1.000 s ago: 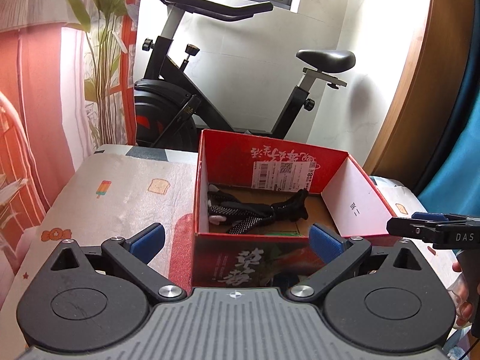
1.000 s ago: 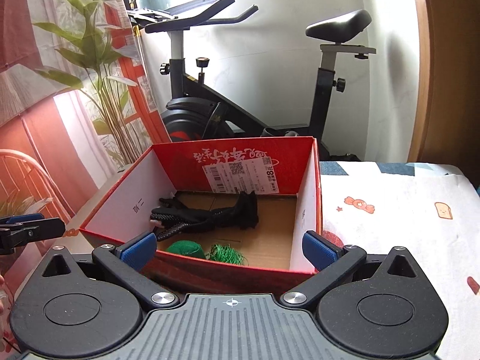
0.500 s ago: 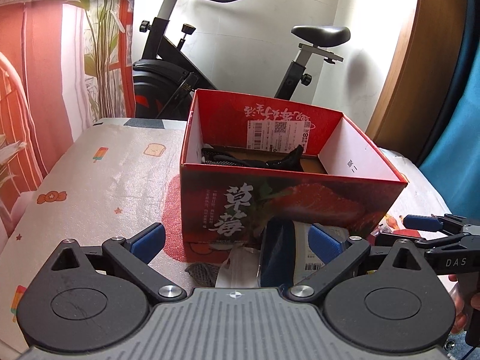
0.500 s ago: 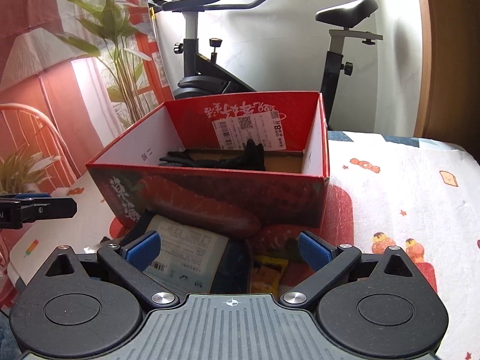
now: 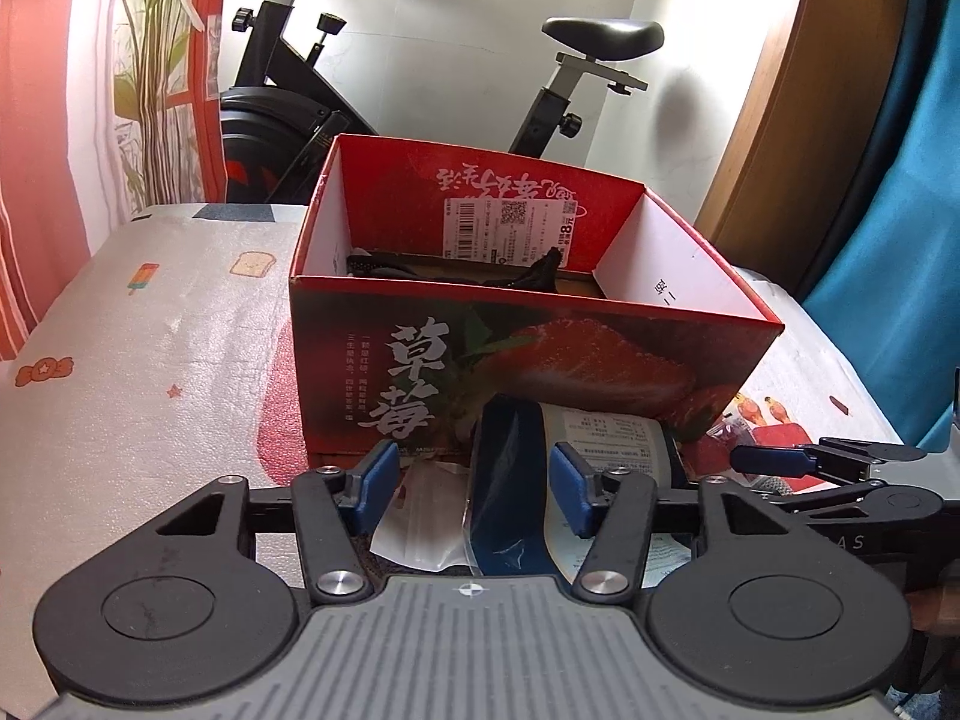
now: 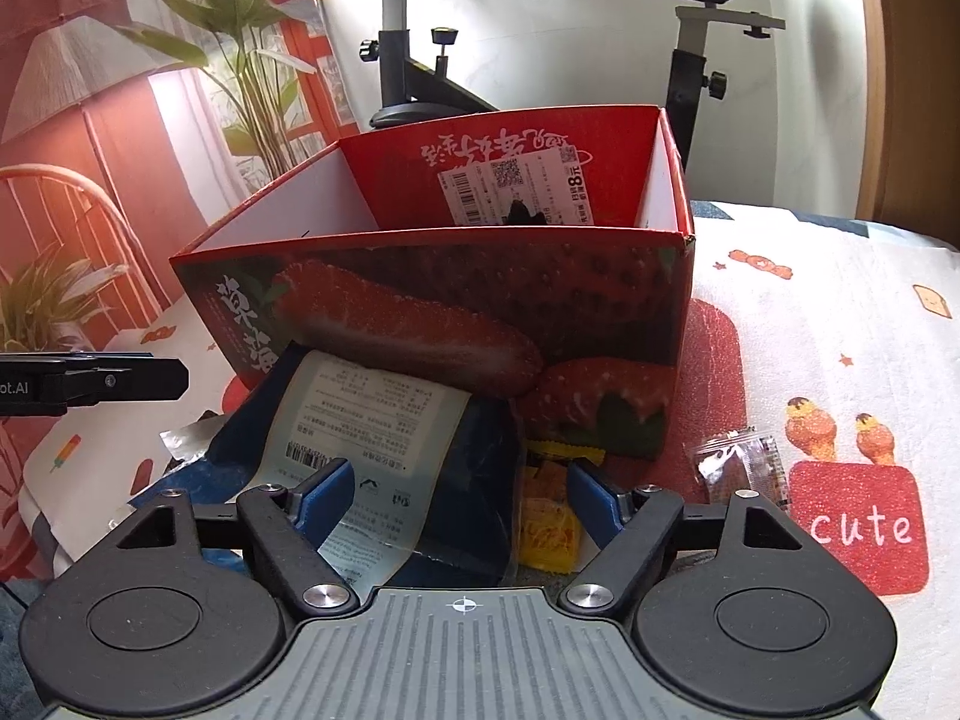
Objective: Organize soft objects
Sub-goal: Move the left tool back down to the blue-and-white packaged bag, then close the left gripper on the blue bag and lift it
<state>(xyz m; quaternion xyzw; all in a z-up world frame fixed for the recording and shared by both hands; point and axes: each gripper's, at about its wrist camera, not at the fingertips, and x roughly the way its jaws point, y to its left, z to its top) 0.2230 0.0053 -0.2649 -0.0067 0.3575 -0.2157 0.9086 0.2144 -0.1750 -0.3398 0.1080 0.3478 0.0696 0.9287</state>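
Note:
A dark blue packet (image 5: 510,480) with a white printed label leans against the front of the red strawberry box (image 5: 540,360). My left gripper (image 5: 474,486) straddles the packet's left part; its jaws are closing, and a gap shows beside the left pad. My right gripper (image 6: 459,495) is closing around the same packet (image 6: 384,438) and a yellow sachet (image 6: 546,516), with neither pad visibly pressing. Something black and soft (image 5: 528,276) lies inside the box (image 6: 450,300). Each gripper's tip shows at the edge of the other's view.
A small clear sachet (image 6: 744,456) lies on the printed tablecloth (image 6: 840,330) to the right. White plastic wrapping (image 5: 420,516) lies beside the packet. An exercise bike (image 5: 540,78) and a plant (image 6: 252,48) stand behind the table.
Both grippers came down from above the open box to table level in front of it. Their jaws narrowed, and the blue packet now lies between them.

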